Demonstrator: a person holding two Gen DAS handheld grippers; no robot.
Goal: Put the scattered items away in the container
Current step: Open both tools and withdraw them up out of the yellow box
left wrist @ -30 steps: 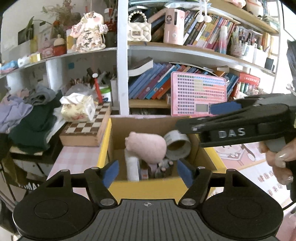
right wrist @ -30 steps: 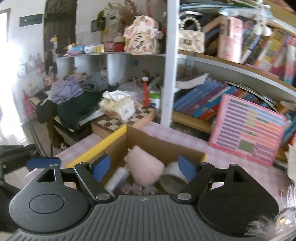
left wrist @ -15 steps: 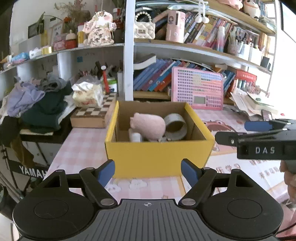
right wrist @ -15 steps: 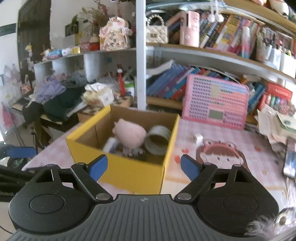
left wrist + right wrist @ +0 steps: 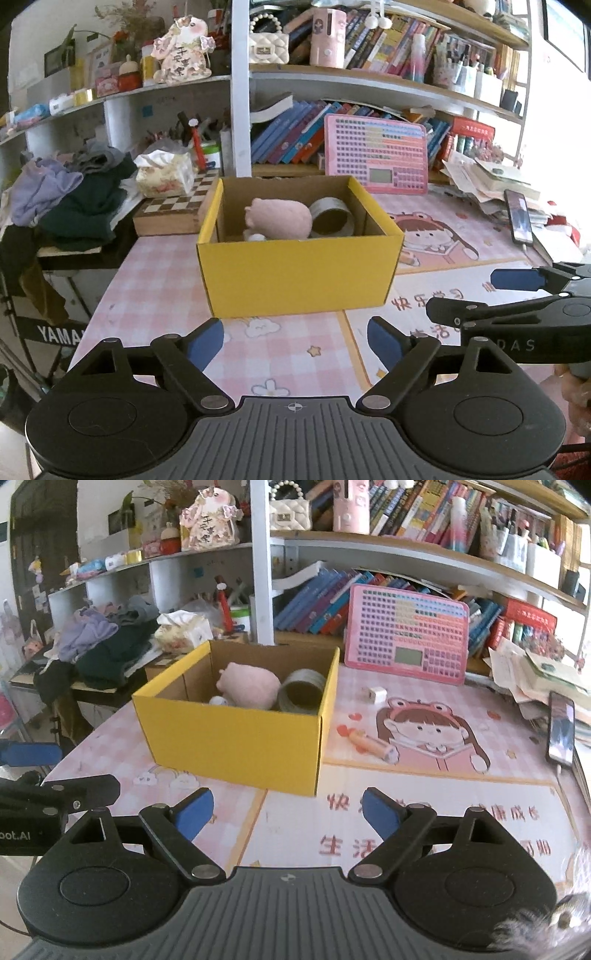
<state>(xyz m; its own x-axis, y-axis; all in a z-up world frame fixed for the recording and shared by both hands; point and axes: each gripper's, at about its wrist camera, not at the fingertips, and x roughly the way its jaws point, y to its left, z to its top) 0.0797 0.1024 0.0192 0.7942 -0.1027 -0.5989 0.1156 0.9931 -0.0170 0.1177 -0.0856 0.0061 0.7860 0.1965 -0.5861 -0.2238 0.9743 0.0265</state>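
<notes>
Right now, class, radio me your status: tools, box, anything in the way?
Left tool and right tool open, empty. Yellow box holds pink plush, tape roll. White charger outside. Nothing blocking.

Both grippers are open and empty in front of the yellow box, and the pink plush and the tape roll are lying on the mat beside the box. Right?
Not quite. The pink plush and the tape roll lie inside the yellow box, not on the mat, as the right wrist view shows. The rest holds: left gripper and right gripper are open and empty in front of the box.
</notes>
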